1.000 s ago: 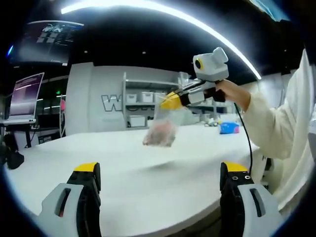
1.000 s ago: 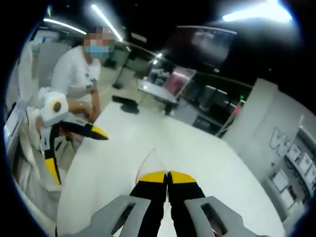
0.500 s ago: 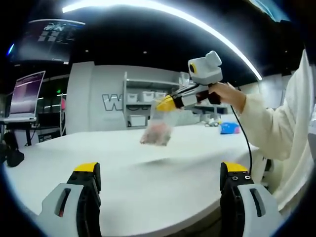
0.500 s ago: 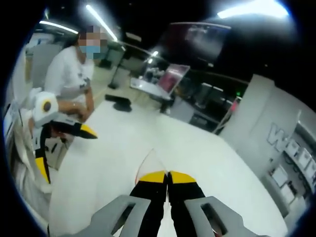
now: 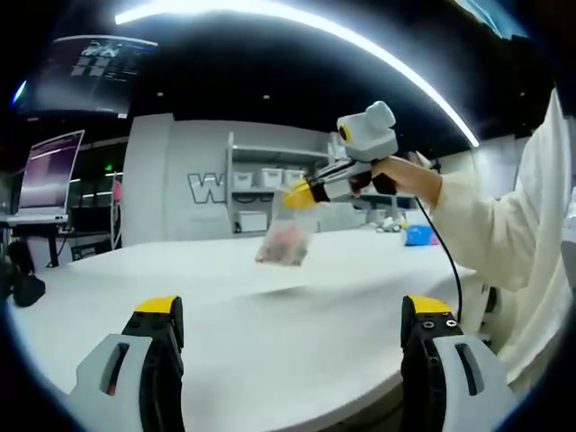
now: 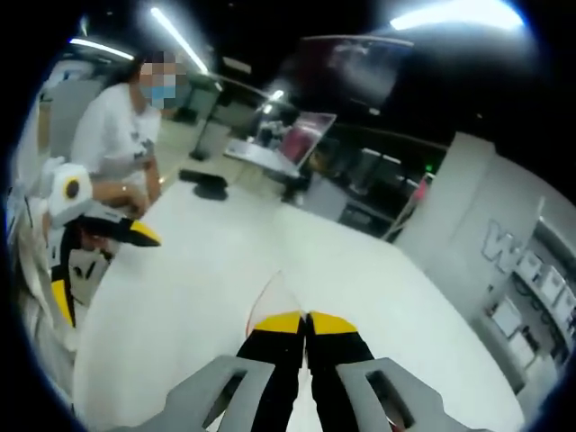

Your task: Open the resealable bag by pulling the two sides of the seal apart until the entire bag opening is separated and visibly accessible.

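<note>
A clear resealable bag [image 5: 287, 238] with pinkish contents hangs in the air above the white table [image 5: 270, 315], held by its top edge. My right gripper [image 5: 302, 190] is shut on that edge, with a hand in a white sleeve behind it. In the right gripper view the same gripper [image 6: 305, 318] has its yellow tips pressed together on a corner of the clear bag [image 6: 277, 292]. My left gripper [image 5: 292, 310] stands open low over the table's near side, well short of the bag; it appears at the left as the left gripper [image 6: 101, 250], jaws spread.
A person in white [image 6: 112, 135] sits at the table's far end in the right gripper view. A laptop [image 5: 47, 175] and a dark object [image 5: 20, 288] are at the left. Shelves with bins [image 5: 261, 193] stand behind, and a blue item [image 5: 418, 234] lies at the right.
The right gripper has carried the bag slightly left and higher in the left gripper view. The left gripper has stayed open and still.
</note>
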The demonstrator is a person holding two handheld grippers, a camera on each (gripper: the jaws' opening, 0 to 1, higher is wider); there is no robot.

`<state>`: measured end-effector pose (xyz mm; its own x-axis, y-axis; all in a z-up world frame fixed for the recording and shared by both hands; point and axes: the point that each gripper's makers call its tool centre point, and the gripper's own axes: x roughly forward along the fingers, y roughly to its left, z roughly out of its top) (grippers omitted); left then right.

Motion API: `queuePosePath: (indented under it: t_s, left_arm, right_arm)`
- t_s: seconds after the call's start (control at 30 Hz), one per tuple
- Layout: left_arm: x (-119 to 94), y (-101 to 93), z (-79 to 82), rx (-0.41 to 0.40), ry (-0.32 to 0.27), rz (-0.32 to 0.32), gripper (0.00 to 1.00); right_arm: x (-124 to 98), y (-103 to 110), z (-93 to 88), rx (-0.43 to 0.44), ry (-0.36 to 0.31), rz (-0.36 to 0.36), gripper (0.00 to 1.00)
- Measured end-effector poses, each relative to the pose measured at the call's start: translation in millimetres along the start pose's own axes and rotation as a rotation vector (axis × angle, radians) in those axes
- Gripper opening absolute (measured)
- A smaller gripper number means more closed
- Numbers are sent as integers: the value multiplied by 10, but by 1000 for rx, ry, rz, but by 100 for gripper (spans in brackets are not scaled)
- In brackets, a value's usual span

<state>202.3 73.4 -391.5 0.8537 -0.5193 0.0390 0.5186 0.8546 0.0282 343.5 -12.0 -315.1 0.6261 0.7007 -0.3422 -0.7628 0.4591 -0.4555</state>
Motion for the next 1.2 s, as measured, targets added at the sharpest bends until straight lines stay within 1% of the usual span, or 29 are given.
queuePosePath:
  t_s: [0.13,0.43,0.73,1.2]
  left_arm:
    - [-1,11,8,-2,-3,2,100]
    - [3,9,-4,-8,-2,-1,100]
    - [-7,27,-22,-16,-1,4,100]
    - [-8,60,-46,-24,0,11,100]
  right_arm:
    - [64,-110,-47,16,3,-23,0]
    - [171,-279,-83,47,-6,-52,0]
    - [254,-320,-102,62,-10,-63,0]
    - [394,-386,-106,97,-35,-83,0]
